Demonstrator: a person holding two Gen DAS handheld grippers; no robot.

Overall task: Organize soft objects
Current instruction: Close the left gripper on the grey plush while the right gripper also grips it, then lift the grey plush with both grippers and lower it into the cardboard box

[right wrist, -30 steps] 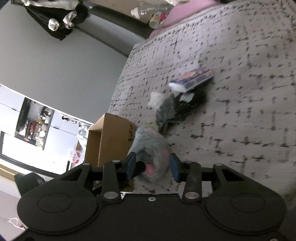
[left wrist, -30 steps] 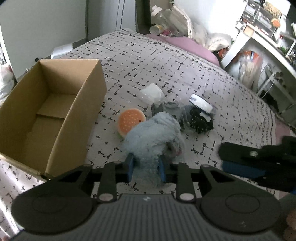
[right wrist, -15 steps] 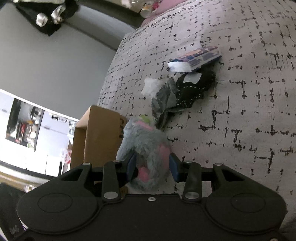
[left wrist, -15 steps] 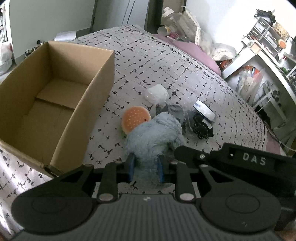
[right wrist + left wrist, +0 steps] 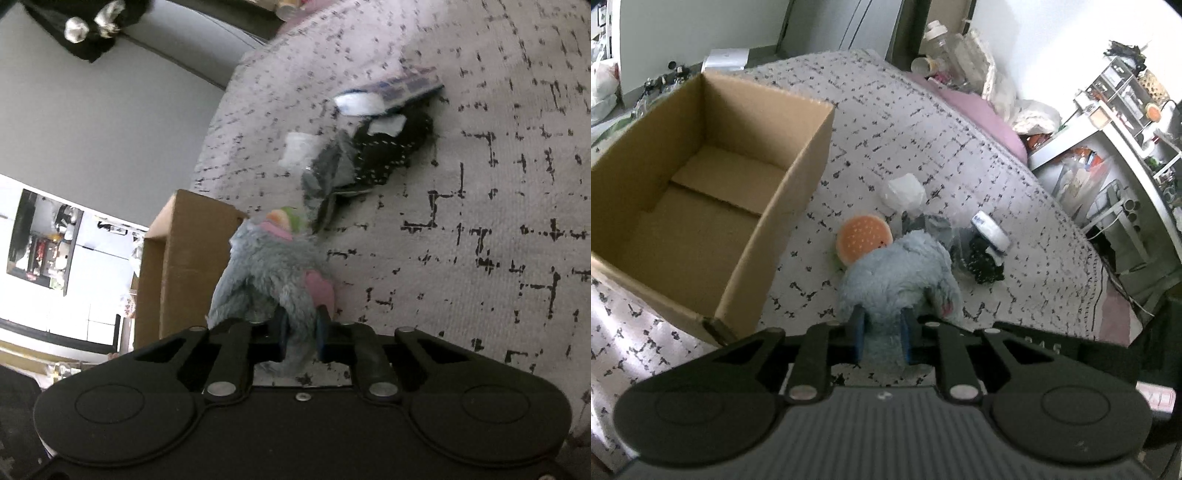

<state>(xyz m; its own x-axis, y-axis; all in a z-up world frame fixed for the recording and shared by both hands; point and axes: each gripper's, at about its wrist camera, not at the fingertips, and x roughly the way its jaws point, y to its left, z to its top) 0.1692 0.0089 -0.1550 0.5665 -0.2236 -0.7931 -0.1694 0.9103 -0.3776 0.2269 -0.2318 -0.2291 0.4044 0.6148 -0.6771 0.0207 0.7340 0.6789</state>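
Observation:
A fluffy grey-blue plush toy (image 5: 897, 273) with pink patches lies on the patterned bedspread (image 5: 923, 122). My left gripper (image 5: 882, 334) is shut on its near end. My right gripper (image 5: 301, 332) is shut on another part of the same plush (image 5: 262, 273). An orange burger-shaped soft toy (image 5: 862, 238) sits just behind the plush. An open, empty cardboard box (image 5: 694, 206) stands to the left, and shows in the right wrist view (image 5: 177, 258). A dark sock bundle (image 5: 984, 258) and grey cloth (image 5: 934, 225) lie beyond.
A white crumpled item (image 5: 903, 192) and a small blue-white packet (image 5: 990, 230) lie past the toys. A pink pillow (image 5: 982, 114) and bottles (image 5: 945, 48) are at the bed's far end. White shelving (image 5: 1108, 122) stands at the right.
My right gripper closed in on the plush and now grips it. The left gripper kept its hold while its view shifted so the box appears larger and closer.

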